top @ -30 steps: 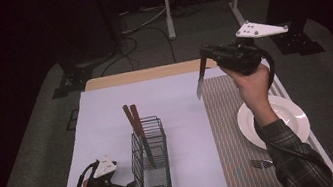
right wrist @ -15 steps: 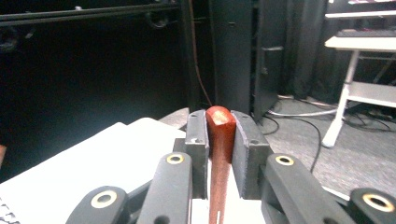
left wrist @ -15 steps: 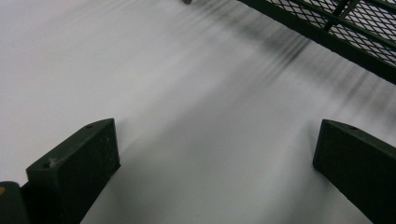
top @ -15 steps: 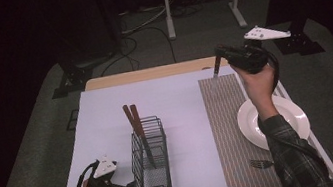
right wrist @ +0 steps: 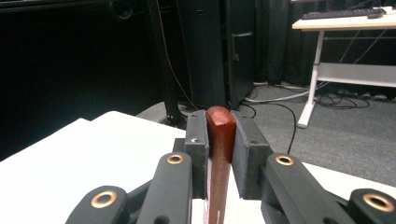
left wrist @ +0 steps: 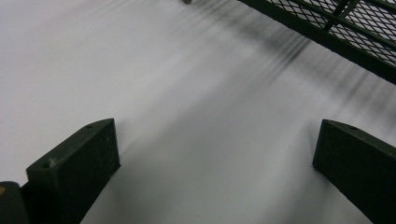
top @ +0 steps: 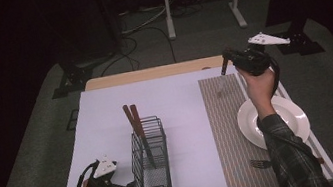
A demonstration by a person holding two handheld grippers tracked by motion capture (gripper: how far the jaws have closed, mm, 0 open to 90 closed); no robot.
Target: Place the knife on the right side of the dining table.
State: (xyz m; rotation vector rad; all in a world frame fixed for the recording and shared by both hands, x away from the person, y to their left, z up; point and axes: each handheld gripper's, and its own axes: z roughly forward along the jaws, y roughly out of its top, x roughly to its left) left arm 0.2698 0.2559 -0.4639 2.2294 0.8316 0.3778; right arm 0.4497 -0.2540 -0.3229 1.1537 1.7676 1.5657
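Clearly a place setting is in hand: the tabletop (top: 107, 113) wears a smooth white sheet, and toward its right edge lies a ribbed, striped mat (top: 226, 129) with a round white plate (top: 295, 121) overlapping the mat's right side. A tall black wire caddy (top: 151, 161), mesh-floored and boxy, stands near the front edge left of centre with two brown wooden handles (top: 132, 116) leaning out of its top. The right gripper (top: 224, 60) is up by the mat's far corner, near the back edge, clamped on a knife (top: 220, 82) by its rounded reddish wooden handle (right wrist: 220, 135); the thin pale blade hangs down, its tip over or just at the mat, and I cannot tell whether it touches. A metal fork (top: 260, 163) lies on the mat's near end, close to the front edge beside the plate.

Judging by this, the step is laying the knife down. The next move calls for lowering and tipping it flat beside the plate, blade steady, then letting the jaws part without dragging the handle along the ribs.

The left gripper (top: 127, 186) rests at the front-left corner just beside the caddy, jaws spread wide over bare white sheet with nothing between them; its hard black fingers (left wrist: 79, 158) are blocky and matte
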